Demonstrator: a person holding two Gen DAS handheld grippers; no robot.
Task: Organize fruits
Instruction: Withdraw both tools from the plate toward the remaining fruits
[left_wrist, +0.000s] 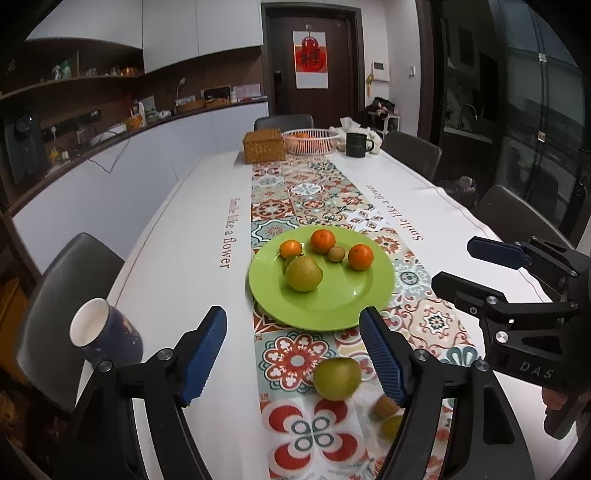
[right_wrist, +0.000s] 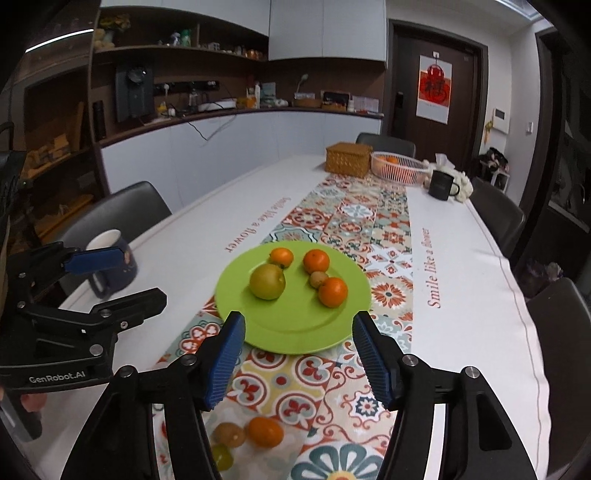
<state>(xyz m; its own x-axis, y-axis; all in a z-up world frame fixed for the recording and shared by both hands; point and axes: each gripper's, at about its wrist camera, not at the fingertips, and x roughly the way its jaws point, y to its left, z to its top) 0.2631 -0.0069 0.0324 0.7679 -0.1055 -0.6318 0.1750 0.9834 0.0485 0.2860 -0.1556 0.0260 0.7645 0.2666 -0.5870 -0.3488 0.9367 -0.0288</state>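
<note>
A green plate (left_wrist: 332, 310) (right_wrist: 295, 328) sits on the patterned runner and holds a green pear (left_wrist: 303, 274) (right_wrist: 266, 281), three tangerines (left_wrist: 361, 256) (right_wrist: 333, 291) and a small brown kiwi (left_wrist: 336, 254) (right_wrist: 318, 278). My left gripper (left_wrist: 293, 354) is open and empty just short of the plate. A loose green pear (left_wrist: 337, 378) lies between its fingers, with a kiwi (left_wrist: 386, 406) and a small green fruit (left_wrist: 392, 426) beside it. My right gripper (right_wrist: 298, 354) is open and empty above a loose tangerine (right_wrist: 265, 431), a kiwi (right_wrist: 229, 434) and a green fruit (right_wrist: 222, 456).
A dark blue mug (left_wrist: 105, 332) (right_wrist: 112, 260) stands at the table's left edge. At the far end are a wicker box (left_wrist: 263, 146), a pink basket of oranges (left_wrist: 311, 140) and a black mug (left_wrist: 357, 144). Chairs (left_wrist: 62, 295) ring the table.
</note>
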